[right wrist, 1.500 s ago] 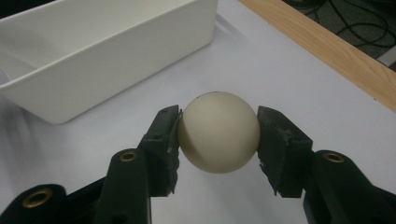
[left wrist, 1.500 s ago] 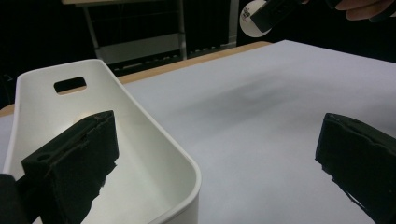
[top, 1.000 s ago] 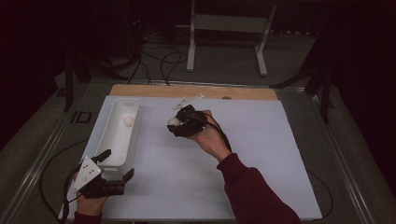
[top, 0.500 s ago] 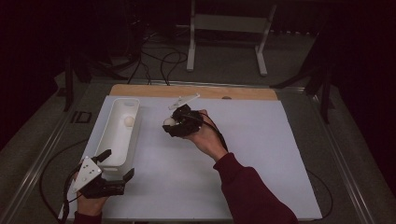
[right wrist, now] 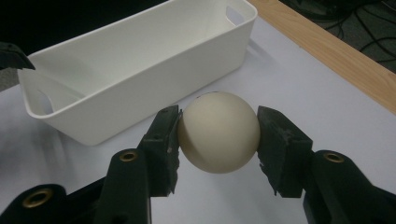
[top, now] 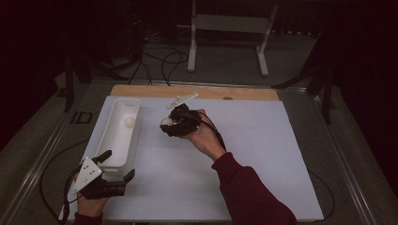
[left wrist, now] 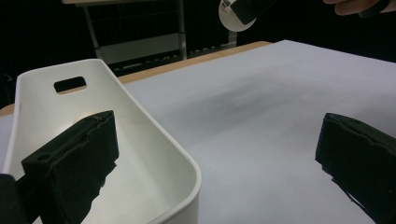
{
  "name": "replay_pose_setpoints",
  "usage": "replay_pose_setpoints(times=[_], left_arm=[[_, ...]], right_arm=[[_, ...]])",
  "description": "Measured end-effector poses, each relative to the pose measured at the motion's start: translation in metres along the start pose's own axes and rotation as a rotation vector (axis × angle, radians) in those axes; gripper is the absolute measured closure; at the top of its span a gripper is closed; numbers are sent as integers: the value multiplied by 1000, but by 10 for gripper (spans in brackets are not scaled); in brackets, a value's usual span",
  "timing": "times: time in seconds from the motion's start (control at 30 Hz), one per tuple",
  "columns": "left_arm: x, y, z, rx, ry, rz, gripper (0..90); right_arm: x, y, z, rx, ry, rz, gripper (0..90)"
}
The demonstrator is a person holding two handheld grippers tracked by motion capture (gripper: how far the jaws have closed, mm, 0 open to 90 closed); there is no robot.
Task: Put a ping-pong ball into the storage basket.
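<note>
With my right gripper (right wrist: 218, 133) clamped on the cream ball (right wrist: 218, 132) above the table, just off the white bin (top: 115, 136) at nine o'clock, I should carry it level over the rim before letting go, left gripper (top: 115, 164) wide open and holding nothing.

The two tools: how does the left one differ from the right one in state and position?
The left tool stands open and holds nothing, while the right tool is shut on a cream ball. The left tool straddles the near end wall of the white bin, while the right tool is beside the bin. Both have black jaws.
</note>
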State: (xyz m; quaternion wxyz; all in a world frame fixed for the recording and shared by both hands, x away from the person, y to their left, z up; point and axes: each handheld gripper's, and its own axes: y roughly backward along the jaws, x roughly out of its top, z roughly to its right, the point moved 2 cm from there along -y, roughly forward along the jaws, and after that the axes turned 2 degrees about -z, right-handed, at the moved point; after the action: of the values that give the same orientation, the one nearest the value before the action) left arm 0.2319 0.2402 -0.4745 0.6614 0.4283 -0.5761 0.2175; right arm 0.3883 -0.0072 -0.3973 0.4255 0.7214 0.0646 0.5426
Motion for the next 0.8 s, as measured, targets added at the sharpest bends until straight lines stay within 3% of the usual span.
replay_pose_setpoints(times=[0.8], left_arm=[[0, 2, -1, 6, -2, 3, 0]], right_arm=[[16, -7, -16, 47, 24, 26, 507]])
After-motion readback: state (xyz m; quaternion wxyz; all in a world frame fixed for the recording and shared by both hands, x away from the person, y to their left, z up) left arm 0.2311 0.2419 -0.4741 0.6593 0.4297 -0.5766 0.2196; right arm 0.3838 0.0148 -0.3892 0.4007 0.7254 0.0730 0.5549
